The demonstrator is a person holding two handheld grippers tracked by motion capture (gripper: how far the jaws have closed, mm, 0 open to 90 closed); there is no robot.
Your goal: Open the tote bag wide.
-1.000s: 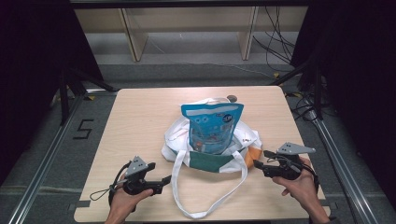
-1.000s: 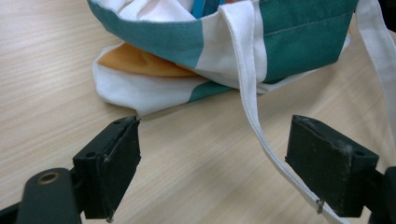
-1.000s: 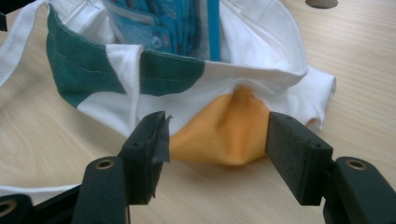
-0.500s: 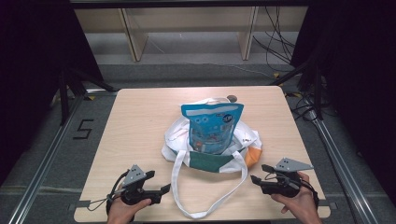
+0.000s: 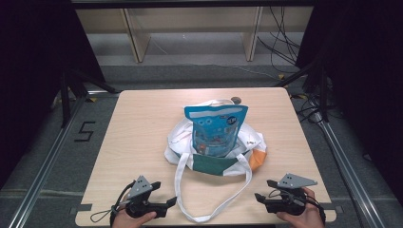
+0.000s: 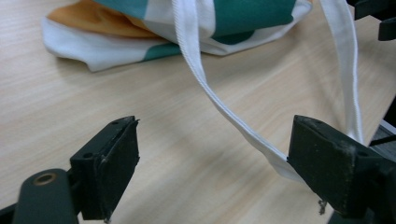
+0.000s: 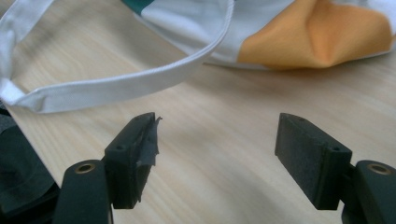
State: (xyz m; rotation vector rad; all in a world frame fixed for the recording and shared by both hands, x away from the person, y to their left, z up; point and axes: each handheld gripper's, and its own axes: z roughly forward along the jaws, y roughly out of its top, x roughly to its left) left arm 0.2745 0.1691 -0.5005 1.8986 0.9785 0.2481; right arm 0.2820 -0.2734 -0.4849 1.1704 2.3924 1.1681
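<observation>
At the near edge of a light wooden table, a person's two hands each hold a black two-jaw gripper low over the tabletop. The left gripper has its jaws spread wide, with nothing pinched; the bag's white strap runs just past the inside of one jaw, and whether it touches is unclear. The right gripper also stands spread, its jaws having just been opening, with only bare wood between them. In the high view the left gripper and right gripper flank the loop of the strap, which trails toward the table's near edge. Farther in, at mid-table, lies the collapsed tote bag, white with green and orange panels. A blue snack pouch stands upright in its mouth. Beyond the table, pale wooden shelving and loose cables sit on the grey floor.
</observation>
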